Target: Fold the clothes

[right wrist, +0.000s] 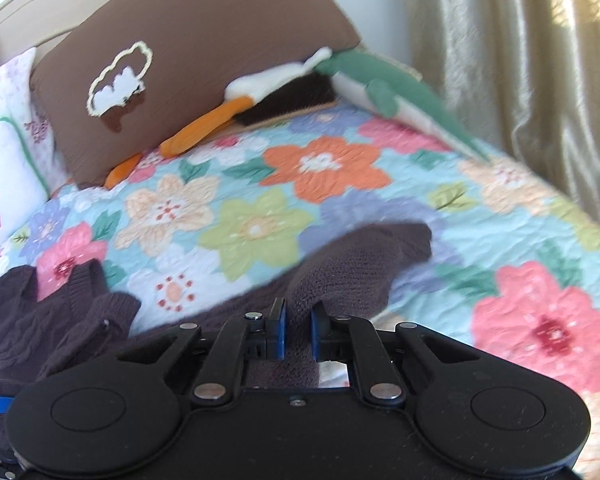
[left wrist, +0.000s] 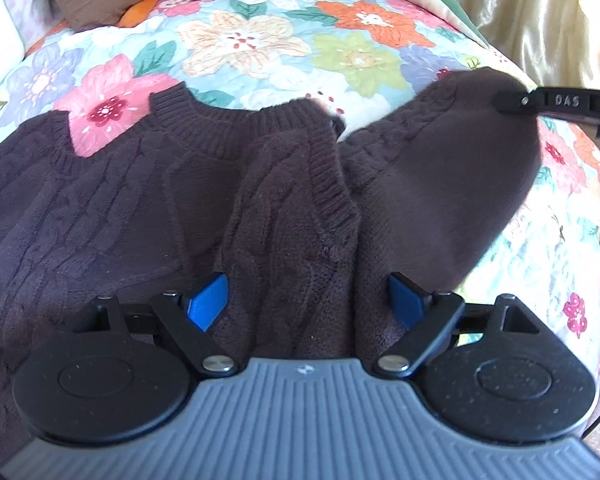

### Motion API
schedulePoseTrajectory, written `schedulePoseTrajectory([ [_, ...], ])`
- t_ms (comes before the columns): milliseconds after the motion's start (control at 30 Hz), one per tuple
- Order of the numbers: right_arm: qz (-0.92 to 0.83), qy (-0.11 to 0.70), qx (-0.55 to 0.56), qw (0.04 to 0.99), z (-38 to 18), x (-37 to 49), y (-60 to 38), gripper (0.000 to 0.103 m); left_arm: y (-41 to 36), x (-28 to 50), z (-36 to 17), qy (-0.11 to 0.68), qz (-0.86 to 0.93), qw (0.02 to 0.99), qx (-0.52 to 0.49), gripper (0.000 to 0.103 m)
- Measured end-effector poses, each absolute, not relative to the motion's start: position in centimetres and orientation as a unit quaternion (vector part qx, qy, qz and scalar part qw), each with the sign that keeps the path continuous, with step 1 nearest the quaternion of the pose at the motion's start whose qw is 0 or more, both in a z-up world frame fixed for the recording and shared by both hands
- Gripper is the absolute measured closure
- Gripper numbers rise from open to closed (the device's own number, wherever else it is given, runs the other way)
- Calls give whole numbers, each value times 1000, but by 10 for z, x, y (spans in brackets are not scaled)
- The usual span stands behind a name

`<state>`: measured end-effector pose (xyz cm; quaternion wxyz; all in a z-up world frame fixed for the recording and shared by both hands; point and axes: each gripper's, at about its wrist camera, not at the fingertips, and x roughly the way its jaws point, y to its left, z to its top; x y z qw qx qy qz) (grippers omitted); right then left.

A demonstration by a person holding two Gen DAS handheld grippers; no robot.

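Note:
A dark brown cable-knit sweater [left wrist: 100, 216] lies on a floral quilt [left wrist: 260, 48], its ribbed neckline toward the pillows. My left gripper [left wrist: 306, 300] hovers over the sweater's middle, open, its blue pads [left wrist: 208, 300] wide apart above a folded sleeve [left wrist: 300, 208]. The other sleeve [left wrist: 440, 168] is lifted off the quilt at the right. My right gripper [right wrist: 298, 330] is shut on that sleeve [right wrist: 352, 268], knit fabric pinched between its blue pads, the cuff end hanging forward. Its finger [left wrist: 556, 102] shows at the right edge of the left wrist view.
A brown pillow [right wrist: 204, 52] with a cloud design, a white pillow [right wrist: 4, 184], an orange-beaked plush bird [right wrist: 236, 108] and a green plush toy [right wrist: 384, 84] lie at the head of the bed. A pale gold curtain [right wrist: 520, 64] hangs along the right side.

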<state>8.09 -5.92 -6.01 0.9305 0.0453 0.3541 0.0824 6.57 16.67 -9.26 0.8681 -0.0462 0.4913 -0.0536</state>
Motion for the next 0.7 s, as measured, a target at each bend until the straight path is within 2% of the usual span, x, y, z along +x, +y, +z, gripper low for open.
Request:
schedulePoseTrajectory([
  [400,25,317,59,946,-38,69,-97,91,157,61,-89,494,-45,868,-36,17],
  [700,-25,283,8,959,-28,63,-100,93,150,55,-92,492,-59,868,-28,17],
])
